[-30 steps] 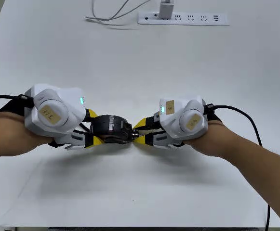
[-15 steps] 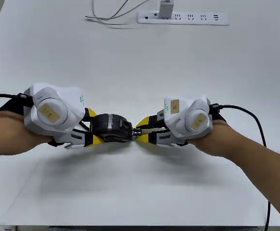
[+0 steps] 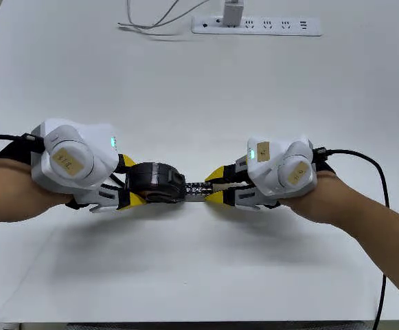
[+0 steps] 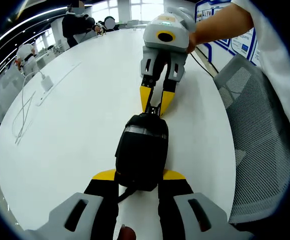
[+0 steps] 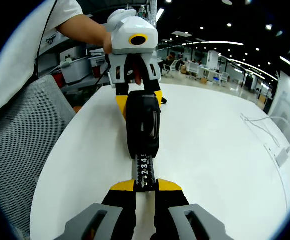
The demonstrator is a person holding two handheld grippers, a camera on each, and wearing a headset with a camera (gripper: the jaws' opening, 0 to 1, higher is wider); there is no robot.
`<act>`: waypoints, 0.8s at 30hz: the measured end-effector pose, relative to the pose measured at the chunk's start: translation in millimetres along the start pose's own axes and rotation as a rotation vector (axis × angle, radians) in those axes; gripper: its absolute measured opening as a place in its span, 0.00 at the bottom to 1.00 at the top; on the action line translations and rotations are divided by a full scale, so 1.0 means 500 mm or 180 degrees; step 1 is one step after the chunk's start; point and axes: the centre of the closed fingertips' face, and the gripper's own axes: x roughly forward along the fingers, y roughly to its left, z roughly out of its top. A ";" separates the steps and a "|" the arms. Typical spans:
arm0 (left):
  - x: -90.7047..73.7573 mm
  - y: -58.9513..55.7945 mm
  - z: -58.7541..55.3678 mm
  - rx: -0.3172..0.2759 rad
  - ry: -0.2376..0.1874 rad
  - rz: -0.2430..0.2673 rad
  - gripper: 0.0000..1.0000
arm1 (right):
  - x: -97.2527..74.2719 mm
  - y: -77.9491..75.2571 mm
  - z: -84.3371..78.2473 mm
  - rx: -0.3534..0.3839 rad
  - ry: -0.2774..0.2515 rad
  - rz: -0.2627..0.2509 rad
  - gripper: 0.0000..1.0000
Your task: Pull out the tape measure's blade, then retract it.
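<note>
- The left gripper [image 3: 132, 182], white-bodied with yellow-tipped jaws, is clamped on the black, rounded tape measure case [image 3: 156, 183], one jaw on either side.
- The right gripper [image 3: 214, 186] pinches the end of the narrow numbered blade [image 5: 144, 172].
- A short stretch of blade spans the gap between the case and the right gripper, over the near part of the white table [image 3: 199, 89].
- A white power strip [image 3: 254, 26] lies at the far edge, well apart.

Bright, even overhead light fell on the white table [image 3: 254, 89], casting only soft shadows. The head view was sharp; both gripper views bowed strongly at their edges.
</note>
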 end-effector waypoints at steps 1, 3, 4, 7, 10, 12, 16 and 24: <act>0.000 0.000 0.000 -0.0004 -0.0001 -0.0001 0.25 | -0.003 -0.002 -0.003 0.0011 0.0008 -0.0003 0.09; 0.000 0.000 0.001 -0.0006 -0.0002 0.0000 0.25 | -0.006 -0.001 -0.006 0.0011 0.0021 -0.0002 0.09; 0.000 0.000 0.001 -0.0007 -0.0002 0.0000 0.25 | -0.007 -0.001 -0.008 0.0006 0.0032 -0.0002 0.09; 0.001 0.000 0.001 -0.0006 -0.0003 0.0005 0.25 | -0.013 -0.002 -0.013 0.0002 0.0052 -0.0009 0.09; 0.001 0.000 0.001 -0.0018 -0.0003 0.0005 0.25 | -0.020 -0.004 -0.018 0.0009 0.0068 -0.0022 0.09; 0.001 0.000 0.001 -0.0016 0.0000 0.0006 0.25 | -0.025 -0.006 -0.022 0.0028 0.0071 -0.0031 0.09; 0.001 0.000 0.001 -0.0004 0.0000 0.0012 0.25 | -0.032 -0.006 -0.031 0.0046 0.0093 -0.0037 0.08; 0.002 0.000 0.001 0.0000 -0.0005 0.0009 0.25 | -0.047 -0.007 -0.043 0.0063 0.0148 -0.0041 0.08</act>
